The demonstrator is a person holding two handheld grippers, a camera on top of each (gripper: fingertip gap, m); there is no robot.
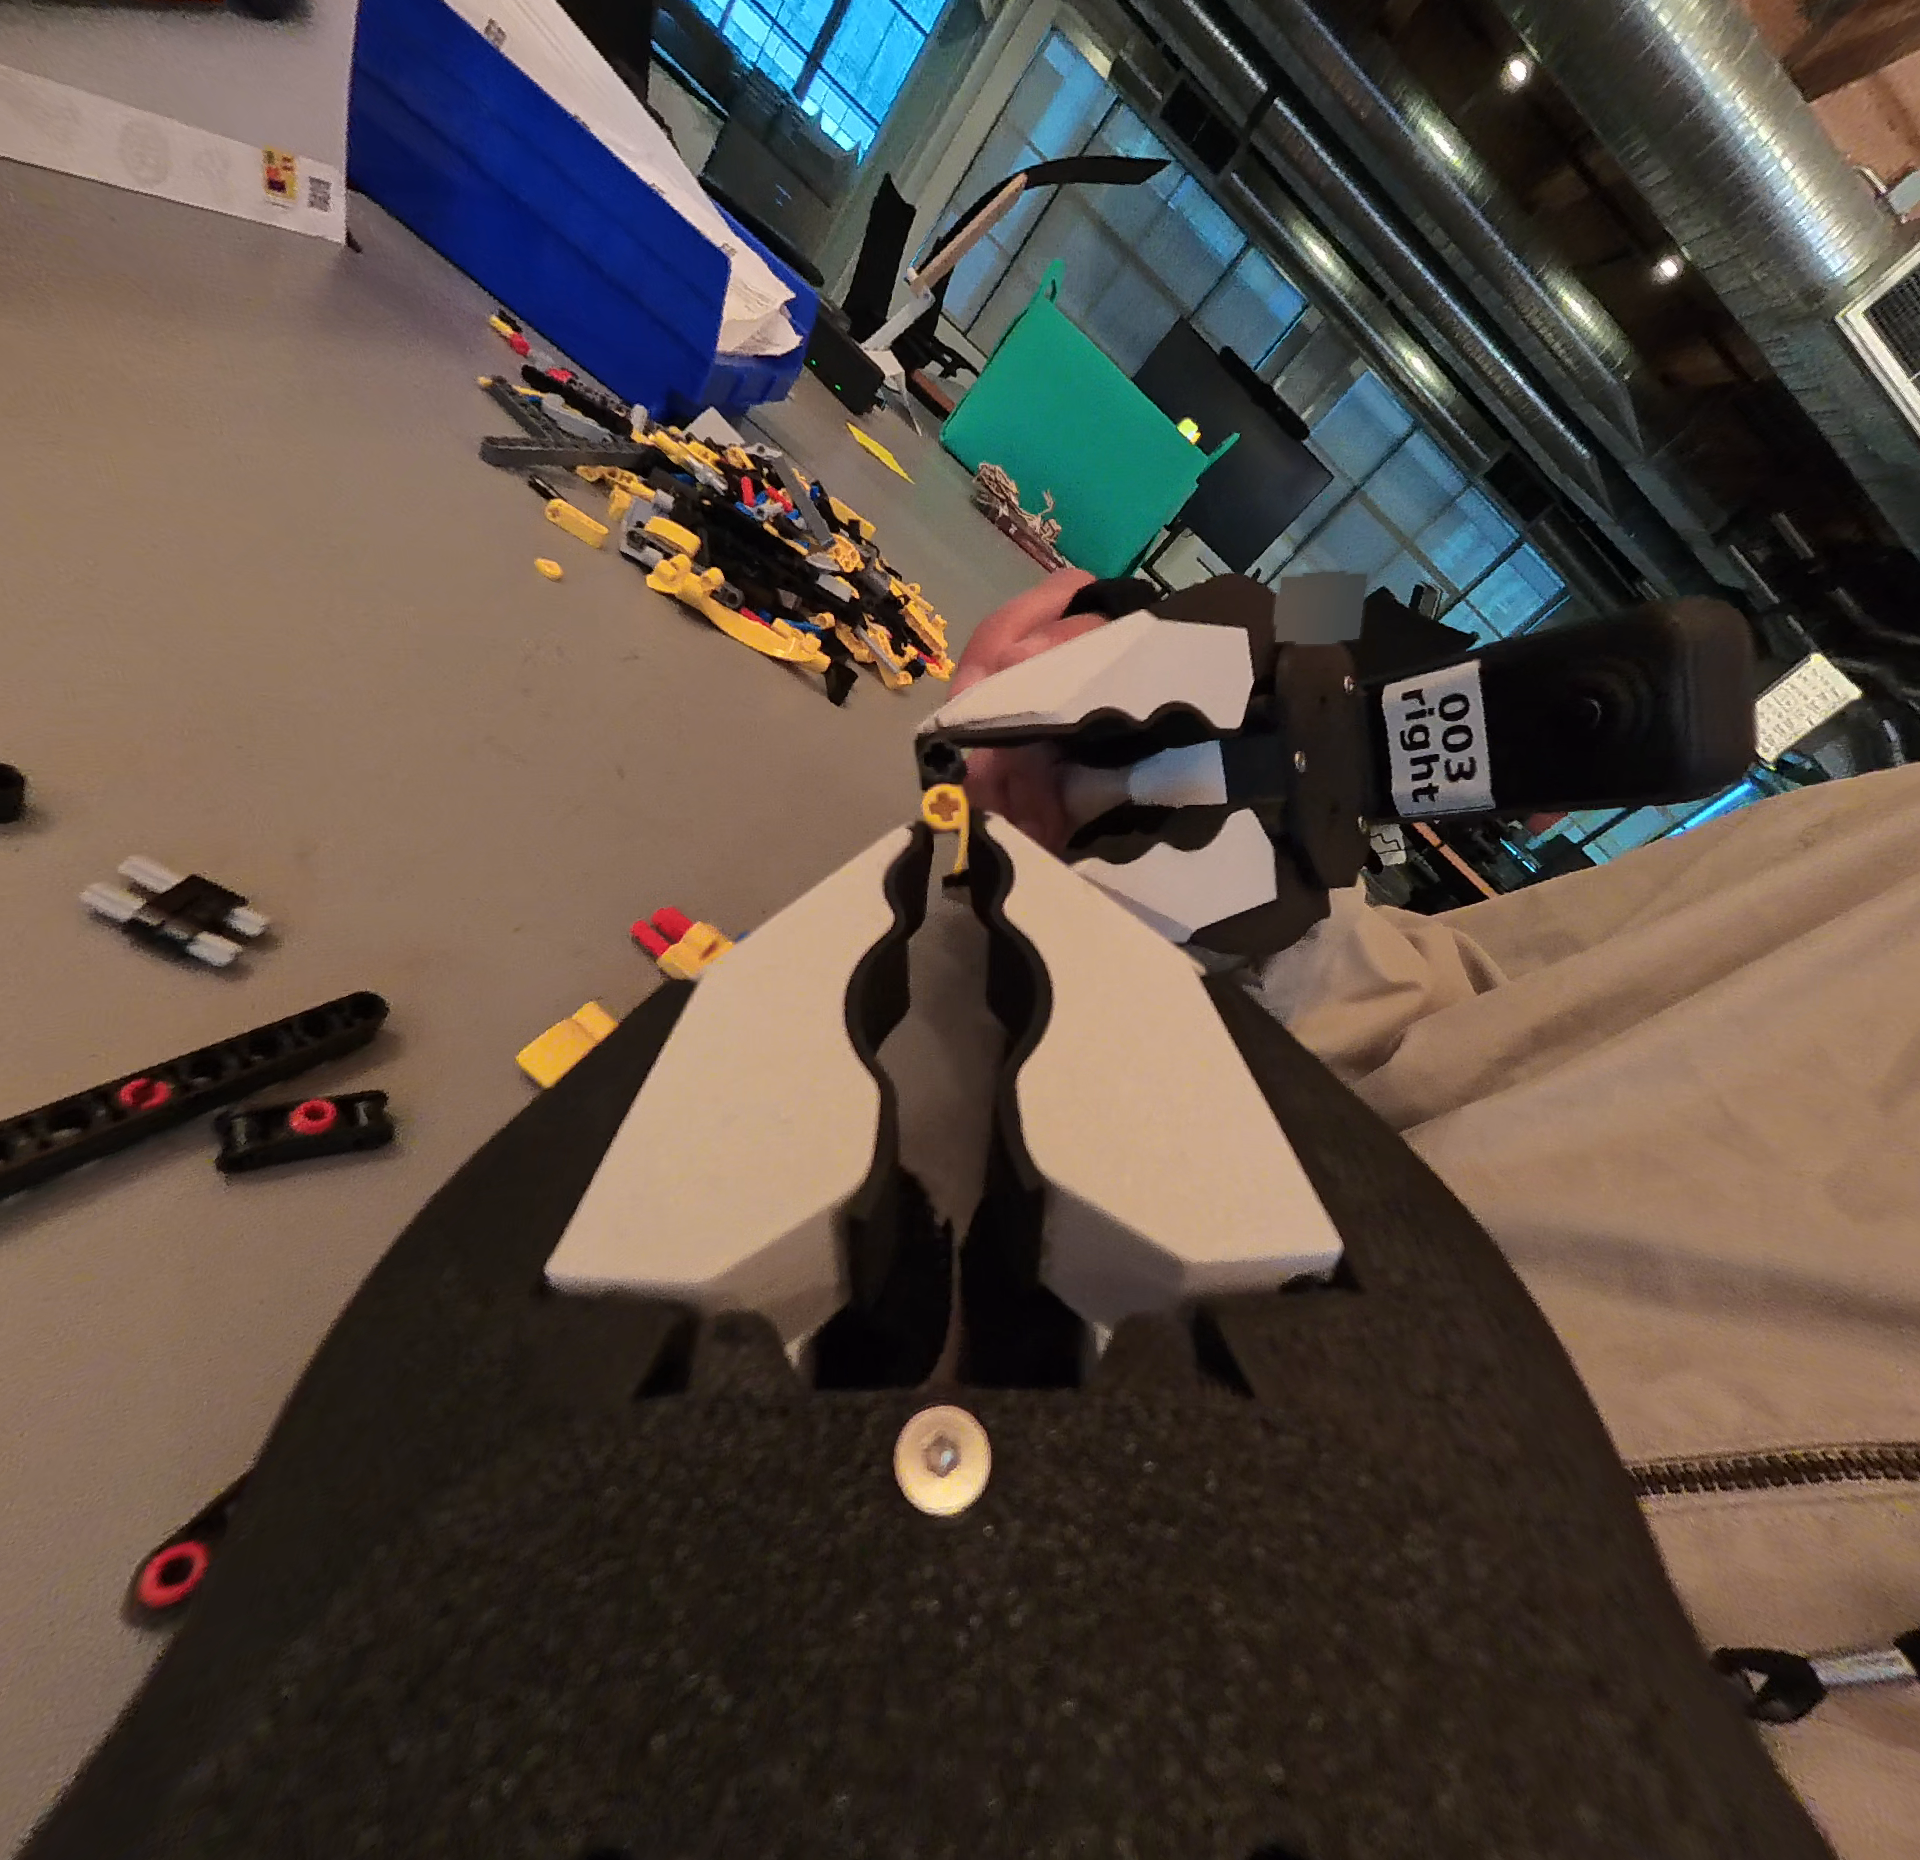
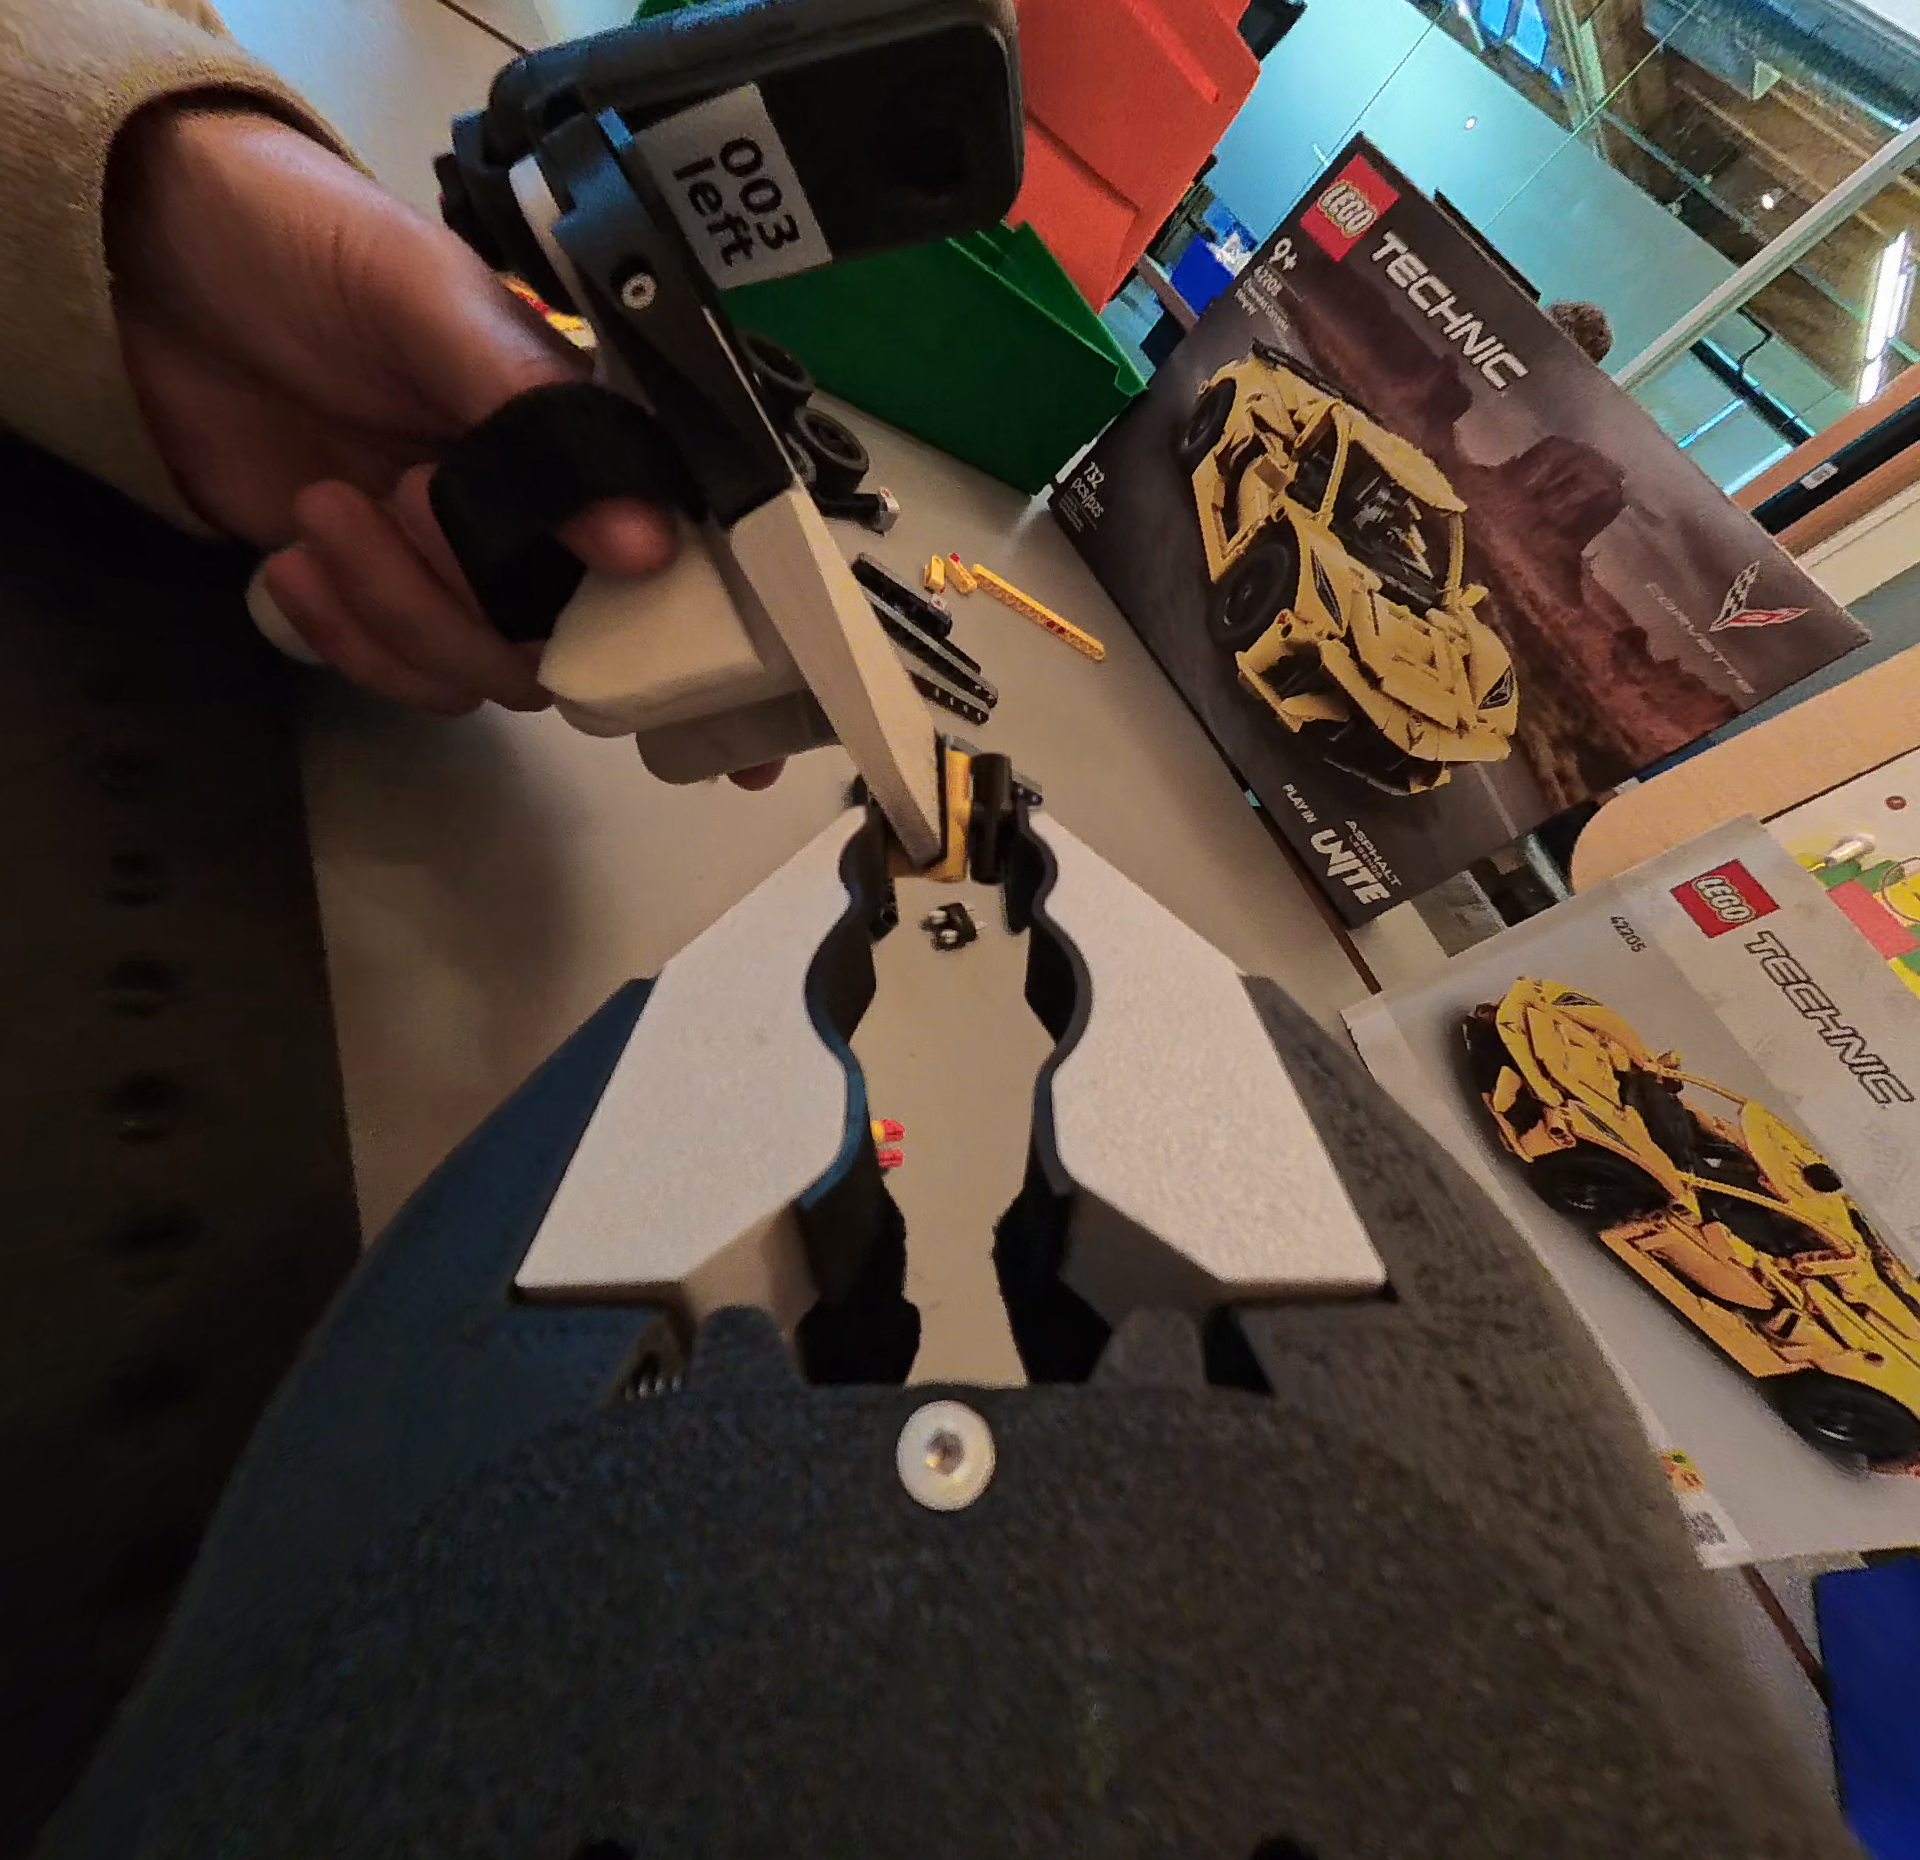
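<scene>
My left gripper (image 1: 949, 842) is shut on a small yellow piece (image 1: 945, 811) that sticks out past its tips, held above the grey table (image 1: 312, 615). The right gripper reaches in from the right; its upper finger (image 1: 1091, 667) carries a small black piece (image 1: 940, 768) with a cross hole, just above the yellow one. In the right wrist view, my right gripper (image 2: 940, 844) grips the black piece (image 2: 992, 808), with the yellow piece (image 2: 958, 808) pressed against it. The left gripper (image 2: 920, 836) comes down from the upper left, tips between the right fingers.
A pile of yellow and black pieces (image 1: 748, 553) lies before a blue bin (image 1: 540, 189). A black beam with red pins (image 1: 187, 1083) and small loose parts lie at left. A box showing a yellow car (image 2: 1434, 543), a booklet (image 2: 1662, 1187) and a green bin (image 2: 935, 356) stand beyond. Only a small space, under 4 cm, lies between the two pairs of fingers.
</scene>
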